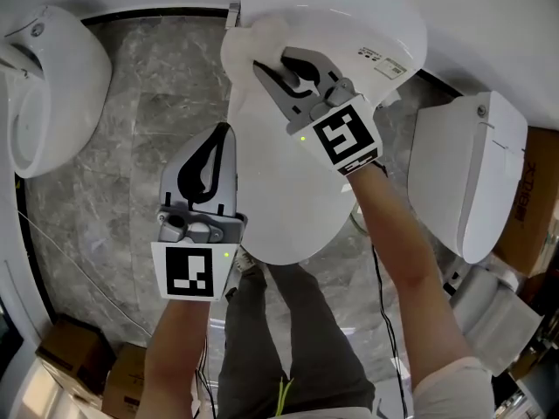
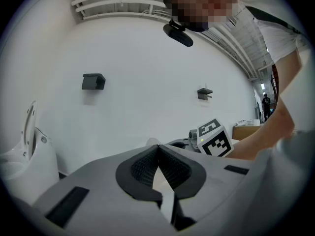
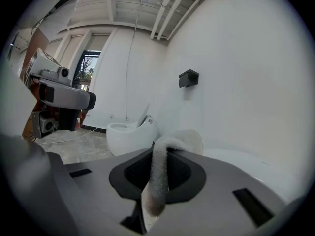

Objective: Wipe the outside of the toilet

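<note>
The white toilet fills the middle of the head view, lid down. My right gripper rests over the back left of the lid, shut on a white cloth. In the right gripper view the cloth hangs clamped between the jaws, with the toilet lid just beyond. My left gripper hovers beside the toilet's left flank. In the left gripper view its tips meet with nothing between them, and the right gripper's marker cube shows ahead.
Another white toilet stands at the left and a third at the right, both on the grey marble floor. Cardboard boxes sit at the lower left. A thin cable crosses the floor. A white wall lies behind.
</note>
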A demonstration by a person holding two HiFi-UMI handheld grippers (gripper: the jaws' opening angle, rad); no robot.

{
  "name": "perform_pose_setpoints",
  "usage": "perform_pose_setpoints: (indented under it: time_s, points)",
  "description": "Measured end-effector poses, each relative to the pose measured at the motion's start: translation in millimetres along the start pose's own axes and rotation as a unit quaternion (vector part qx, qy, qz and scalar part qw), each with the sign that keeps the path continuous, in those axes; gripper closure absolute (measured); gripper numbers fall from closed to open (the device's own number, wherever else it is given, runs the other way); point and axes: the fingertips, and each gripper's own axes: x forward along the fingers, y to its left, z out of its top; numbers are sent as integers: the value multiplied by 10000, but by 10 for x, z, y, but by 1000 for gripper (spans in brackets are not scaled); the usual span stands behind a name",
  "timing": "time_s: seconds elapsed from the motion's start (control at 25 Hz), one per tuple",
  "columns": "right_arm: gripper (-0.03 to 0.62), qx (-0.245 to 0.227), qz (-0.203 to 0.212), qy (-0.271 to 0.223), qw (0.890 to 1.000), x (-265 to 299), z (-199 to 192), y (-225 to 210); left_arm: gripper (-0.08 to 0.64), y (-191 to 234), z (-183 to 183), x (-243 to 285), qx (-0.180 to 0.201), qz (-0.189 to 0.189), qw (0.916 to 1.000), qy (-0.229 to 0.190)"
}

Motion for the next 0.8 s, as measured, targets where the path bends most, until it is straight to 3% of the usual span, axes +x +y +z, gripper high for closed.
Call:
perform_pose_setpoints:
  time_s: [0.44,0.8]
  points:
    - [523,-299,151,-82,9994,368,-443,-115,541,70,-492,290,-89,114,9998,-122]
    - [523,-316,-58,289,9991,463,-925,-266,541,8,-758,419,-47,81,9998,-167]
